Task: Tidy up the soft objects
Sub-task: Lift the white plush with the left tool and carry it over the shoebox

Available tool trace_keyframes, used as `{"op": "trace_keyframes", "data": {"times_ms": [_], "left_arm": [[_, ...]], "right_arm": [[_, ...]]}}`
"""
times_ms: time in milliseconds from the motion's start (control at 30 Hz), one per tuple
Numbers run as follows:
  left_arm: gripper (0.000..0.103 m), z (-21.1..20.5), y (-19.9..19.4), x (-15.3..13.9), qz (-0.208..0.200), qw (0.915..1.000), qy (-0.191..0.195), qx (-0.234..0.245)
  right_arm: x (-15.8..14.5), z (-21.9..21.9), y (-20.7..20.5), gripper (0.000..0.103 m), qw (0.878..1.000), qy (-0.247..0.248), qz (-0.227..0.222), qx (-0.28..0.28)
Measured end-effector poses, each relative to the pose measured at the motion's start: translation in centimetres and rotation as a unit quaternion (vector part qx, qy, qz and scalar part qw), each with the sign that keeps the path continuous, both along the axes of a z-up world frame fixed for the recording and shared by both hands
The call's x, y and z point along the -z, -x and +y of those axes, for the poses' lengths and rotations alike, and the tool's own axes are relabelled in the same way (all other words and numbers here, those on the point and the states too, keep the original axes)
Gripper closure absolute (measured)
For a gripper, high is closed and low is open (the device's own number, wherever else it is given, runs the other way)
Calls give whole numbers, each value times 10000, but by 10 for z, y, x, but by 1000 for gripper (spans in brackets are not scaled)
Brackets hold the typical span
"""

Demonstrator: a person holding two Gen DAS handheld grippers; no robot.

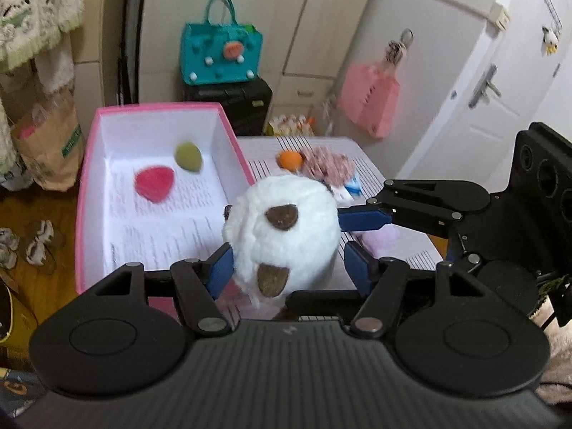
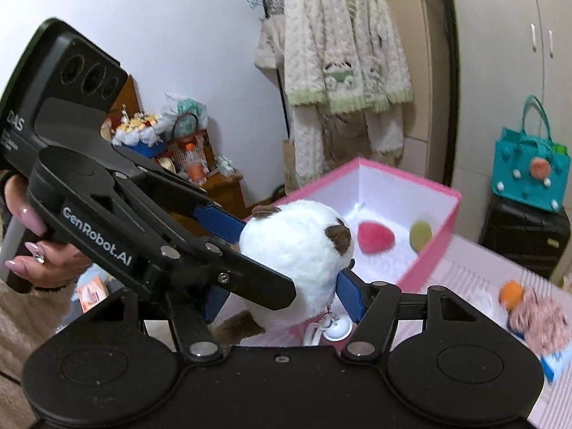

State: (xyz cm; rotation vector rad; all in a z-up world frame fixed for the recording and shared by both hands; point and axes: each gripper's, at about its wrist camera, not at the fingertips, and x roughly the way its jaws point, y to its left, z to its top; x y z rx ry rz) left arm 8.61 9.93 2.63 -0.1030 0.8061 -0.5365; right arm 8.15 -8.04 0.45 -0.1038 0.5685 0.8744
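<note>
One white plush toy. One pink box, with two soft balls in it: one red, one green. On the table: one orange ball and one pink knitted piece. One teal bag. Two claws.

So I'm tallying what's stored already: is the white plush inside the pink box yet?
Not yet. The white plush sits between both grippers' fingers, outside the pink box, which holds only two small soft pieces.
</note>
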Motion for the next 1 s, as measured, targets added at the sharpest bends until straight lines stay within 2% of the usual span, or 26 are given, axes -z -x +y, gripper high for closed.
{"op": "trace_keyframes", "data": {"times_ms": [200, 400, 500, 567, 767, 1000], "left_arm": [[39, 25, -33, -6, -174, 9993, 241, -226], [39, 34, -64, 1, -151, 9983, 470, -294], [39, 33, -83, 9, -178, 9985, 383, -336], [39, 35, -100, 17, -8, 9983, 448, -361], [41, 37, -155, 52, 608, 9948, 688, -434], [41, 35, -205, 102, 1591, 9827, 778, -532]], "right_arm": [[-10, 4, -33, 35, 9984, -517, -59, -241], [-6, 20, -66, 43, 9995, -140, -290, 17], [1, 21, -92, 44, 9998, -133, -93, 105], [6, 24, -106, 45, 9998, -98, -11, 161], [23, 39, -136, 45, 9983, 425, -313, 234], [49, 47, -171, 45, 9958, 886, 43, 233]]}}
